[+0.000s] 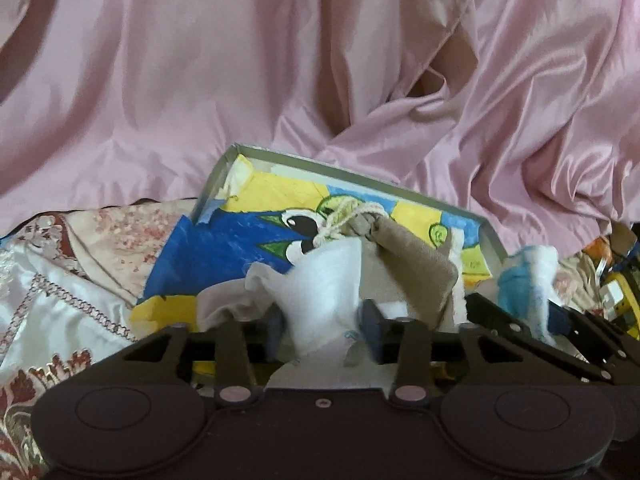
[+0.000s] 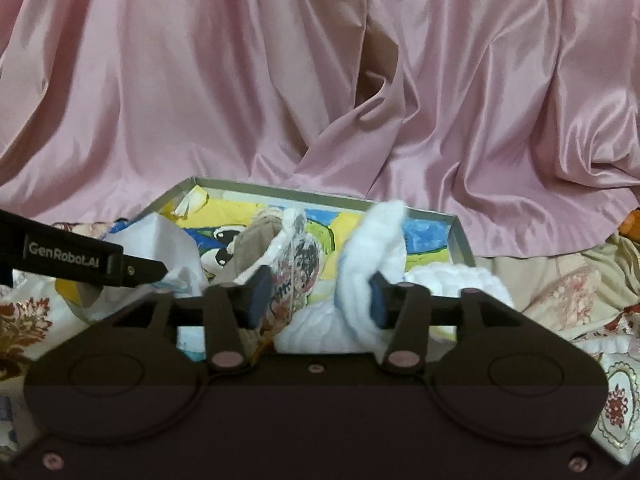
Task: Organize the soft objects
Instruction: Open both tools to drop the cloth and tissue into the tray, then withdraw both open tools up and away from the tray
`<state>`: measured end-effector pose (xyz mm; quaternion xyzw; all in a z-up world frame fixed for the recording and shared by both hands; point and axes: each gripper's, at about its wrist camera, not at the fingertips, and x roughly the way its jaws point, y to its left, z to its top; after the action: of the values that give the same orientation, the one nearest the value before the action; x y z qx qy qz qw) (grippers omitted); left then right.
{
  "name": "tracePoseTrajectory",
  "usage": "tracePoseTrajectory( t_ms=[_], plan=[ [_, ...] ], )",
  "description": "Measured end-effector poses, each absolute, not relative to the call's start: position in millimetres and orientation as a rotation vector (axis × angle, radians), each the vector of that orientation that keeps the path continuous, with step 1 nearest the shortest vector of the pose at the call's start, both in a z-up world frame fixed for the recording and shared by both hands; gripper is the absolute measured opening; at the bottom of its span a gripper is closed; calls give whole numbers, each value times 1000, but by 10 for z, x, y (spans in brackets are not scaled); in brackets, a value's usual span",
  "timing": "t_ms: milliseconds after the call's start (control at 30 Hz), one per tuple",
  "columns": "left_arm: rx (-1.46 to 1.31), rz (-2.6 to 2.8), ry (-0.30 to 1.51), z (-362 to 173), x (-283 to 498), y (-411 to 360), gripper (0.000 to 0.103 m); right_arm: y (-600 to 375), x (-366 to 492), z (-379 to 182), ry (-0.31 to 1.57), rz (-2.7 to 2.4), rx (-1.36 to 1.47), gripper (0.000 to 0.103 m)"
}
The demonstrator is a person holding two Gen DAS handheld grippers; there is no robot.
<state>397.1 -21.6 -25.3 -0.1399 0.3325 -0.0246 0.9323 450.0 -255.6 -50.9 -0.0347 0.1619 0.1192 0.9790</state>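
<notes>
Grey-rimmed tray holds white cloth and beige pouch; both tools part-open, gripping nothing.

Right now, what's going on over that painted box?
A person is working a claw in each hand over the painted box, which lies on a patterned bedspread before a pink drape. The left claw stands open around a white cloth beside a beige drawstring pouch. The right claw is open too, with a fluffy white piece between its pads. Both items look just released into the box.
</notes>
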Motion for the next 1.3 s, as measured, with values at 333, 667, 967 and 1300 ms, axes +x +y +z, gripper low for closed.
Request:
tracePoseTrajectory(
  t_ms=[333,667,967,1300],
  plan=[
    [-238,-65,640,-43,3694,-297,76,-2719,4207,-284,296,221,-66,91],
    [-202,-83,582,224,3399,-260,81,-2876,4005,-110,251,200,-15,102],
    [-237,-54,523,346,3075,-144,92,-2963,3652,41,228,167,52,102],
    [-235,-41,451,465,2501,-81,101,-3070,2935,174,218,132,120,103]
  ],
)
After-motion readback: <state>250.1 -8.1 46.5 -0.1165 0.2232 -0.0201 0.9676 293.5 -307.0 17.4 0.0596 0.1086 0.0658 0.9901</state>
